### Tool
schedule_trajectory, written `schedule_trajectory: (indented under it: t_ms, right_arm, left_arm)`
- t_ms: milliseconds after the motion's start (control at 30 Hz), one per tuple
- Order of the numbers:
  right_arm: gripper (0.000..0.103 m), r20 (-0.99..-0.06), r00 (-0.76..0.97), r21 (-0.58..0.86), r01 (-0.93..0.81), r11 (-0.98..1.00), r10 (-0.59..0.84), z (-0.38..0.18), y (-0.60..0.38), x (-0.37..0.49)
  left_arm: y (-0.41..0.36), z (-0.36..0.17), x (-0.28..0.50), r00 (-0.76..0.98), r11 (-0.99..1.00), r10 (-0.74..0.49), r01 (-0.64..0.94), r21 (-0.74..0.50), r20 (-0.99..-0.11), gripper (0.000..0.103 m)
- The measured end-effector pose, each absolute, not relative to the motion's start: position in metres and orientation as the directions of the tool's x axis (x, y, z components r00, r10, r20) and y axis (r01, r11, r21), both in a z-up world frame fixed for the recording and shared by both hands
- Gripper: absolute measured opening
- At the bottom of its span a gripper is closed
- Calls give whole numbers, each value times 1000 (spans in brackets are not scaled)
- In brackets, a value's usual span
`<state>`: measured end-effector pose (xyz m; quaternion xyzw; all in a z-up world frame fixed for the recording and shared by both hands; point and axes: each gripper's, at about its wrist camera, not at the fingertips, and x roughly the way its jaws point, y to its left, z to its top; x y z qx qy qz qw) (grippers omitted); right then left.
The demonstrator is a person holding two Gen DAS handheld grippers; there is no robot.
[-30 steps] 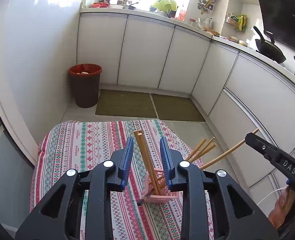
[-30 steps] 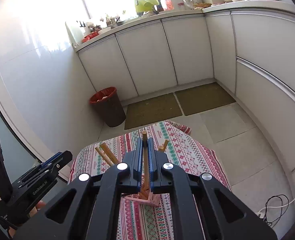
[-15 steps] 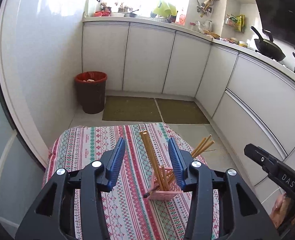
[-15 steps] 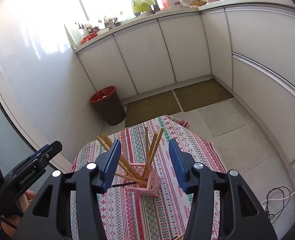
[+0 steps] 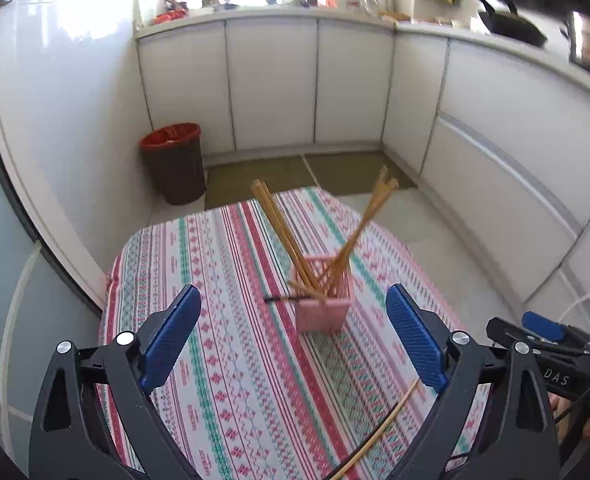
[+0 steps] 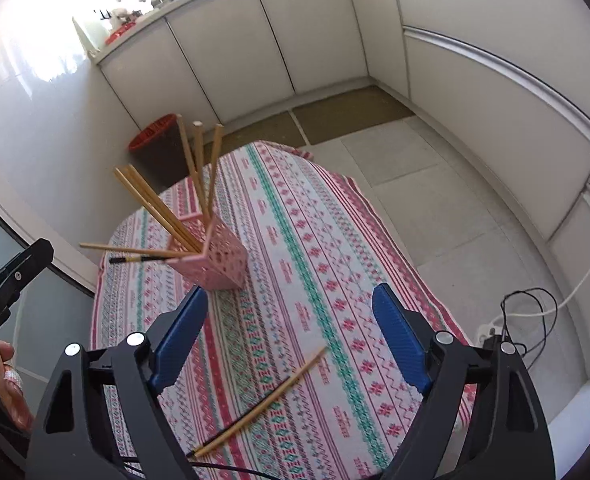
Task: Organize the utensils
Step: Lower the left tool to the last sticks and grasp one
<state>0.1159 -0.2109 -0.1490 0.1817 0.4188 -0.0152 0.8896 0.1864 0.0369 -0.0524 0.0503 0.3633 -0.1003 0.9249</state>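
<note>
**One chopstick left on the table**

Both grippers are wide and hold nothing. The left gripper point(image 5: 293, 340) hangs over the table point(image 5: 223, 360), with the pink holder point(image 5: 323, 310) ahead of it. The right gripper point(image 6: 291, 338) hangs over the same table, just above a loose chopstick point(image 6: 261, 400) that lies flat on the striped cloth point(image 6: 315, 240).

The holder point(image 6: 211, 258) stands upright near the far left part of the table. Many chopsticks point(image 6: 163, 208) stand in it and lean out in different ways. One dark-tipped stick point(image 6: 143, 258) pokes out low to the side.

The step in hand is probably to pick up the loose chopstick. The right gripper is nearest, so it seems the best one for the job. It should come down with one finger on each side of the stick, near its middle, and close gently. A thin stick on cloth can roll or slip away, so slow is good. Then the stick should go in tip down, without bumping the leaning ones.
</note>
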Motion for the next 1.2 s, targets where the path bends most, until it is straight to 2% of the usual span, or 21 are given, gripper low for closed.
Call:
schedule_trajectory:
  t_ms: [67,233,367,667,1200]
  right_arm:
    - [84,-772,626,297,201,933,111,-164,-219,105]
    - [85,-824,561,274,267,924,82,-194,-239,96]
    - [85,-832,551,275,300,913,69,-200,-254,88]
    - [85,-858,505,341,426,838,93,-217,-299,70]
    - [85,-869,488,329,445,833,83,-224,-309,69]
  left_arm:
    - [26,-68,185,680,965,-151,259,43,-717,95]
    - [-3,-104,179,616,934,-126,339,117,-777,96]
    - [-19,-126,177,581,915,-100,372,154,-808,96]
    - [-52,-164,172,533,877,-69,435,203,-844,96]
    - [-74,-201,176,464,846,-43,489,215,-885,96]
